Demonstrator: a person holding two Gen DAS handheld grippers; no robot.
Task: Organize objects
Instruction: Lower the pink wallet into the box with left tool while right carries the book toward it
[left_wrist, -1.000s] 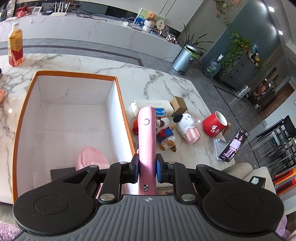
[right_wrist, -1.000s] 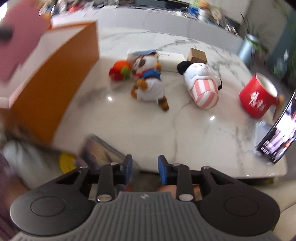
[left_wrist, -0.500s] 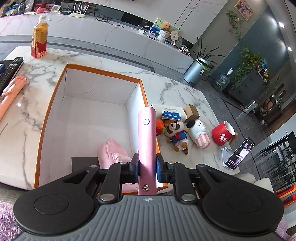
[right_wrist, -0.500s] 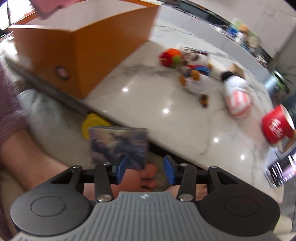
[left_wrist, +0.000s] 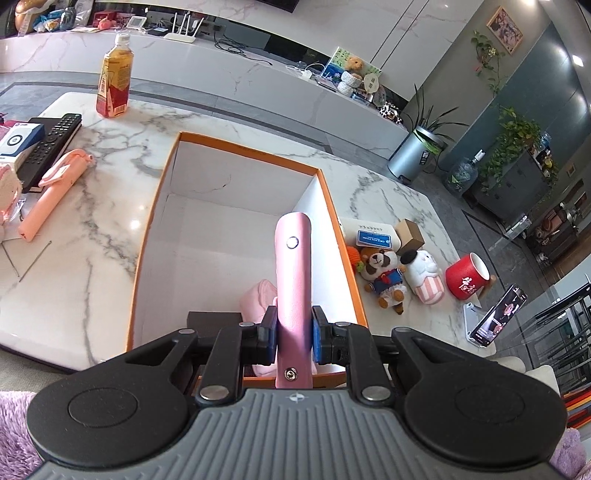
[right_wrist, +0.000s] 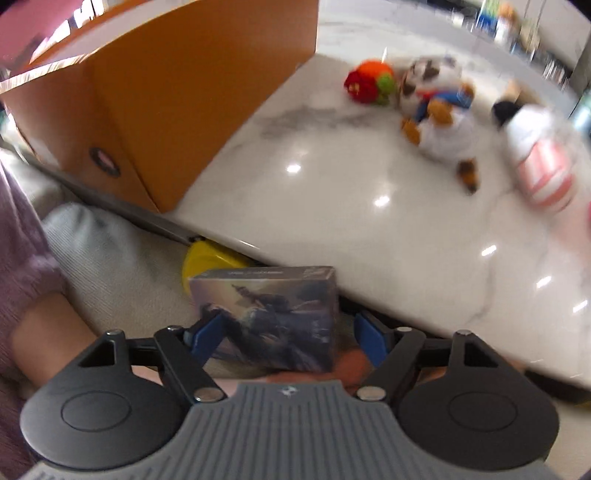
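My left gripper is shut on a long pink metal stick and holds it above the near end of the open orange box. A pink cloth and a black item lie inside the box. My right gripper is open below the table's front edge; a picture-printed card box sits between its blue pads, apart from the right pad. The orange box's outer wall shows at upper left.
Right of the box lie a bear plush, a striped plush, a red mug, a small carton and a phone on a stand. On the left are a pink selfie stick, a remote and a bottle.
The left gripper has drawn back and left with the pink stick, from the box's right wall to over its near end. The right gripper dropped below the table edge and opened around the card box.
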